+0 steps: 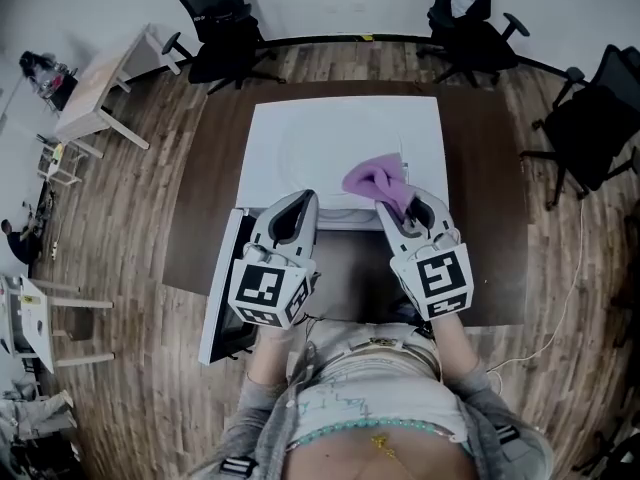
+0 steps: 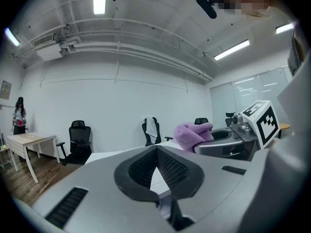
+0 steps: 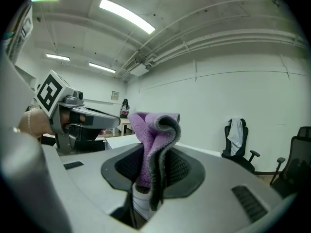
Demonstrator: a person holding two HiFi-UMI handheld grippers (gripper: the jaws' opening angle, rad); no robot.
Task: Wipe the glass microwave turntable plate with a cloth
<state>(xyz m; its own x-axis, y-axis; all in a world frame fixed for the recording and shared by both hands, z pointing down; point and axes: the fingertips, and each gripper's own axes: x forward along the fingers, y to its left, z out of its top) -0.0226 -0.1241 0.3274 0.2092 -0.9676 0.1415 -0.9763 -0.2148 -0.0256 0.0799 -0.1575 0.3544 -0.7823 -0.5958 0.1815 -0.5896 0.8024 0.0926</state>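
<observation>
The right gripper (image 1: pixel 408 208) is clamped on the purple cloth (image 1: pixel 376 181), and the left gripper (image 1: pixel 296 206) is closed and empty. Both are at the microwave's (image 1: pixel 300 118) front edge. Wiping seems not yet begun.

Head view: black office chair (image 1: pixel 215 23) at 11 o'clock, second chair (image 1: pixel 470 28) at 1 o'clock, third chair (image 1: pixel 595 118) at 3 o'clock, pale wooden desk (image 1: pixel 100 83) at 10 o'clock, plank floor (image 1: pixel 130 228) throughout.

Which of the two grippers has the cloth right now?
The right gripper, shut on the purple cloth; the left gripper is shut on nothing.
</observation>
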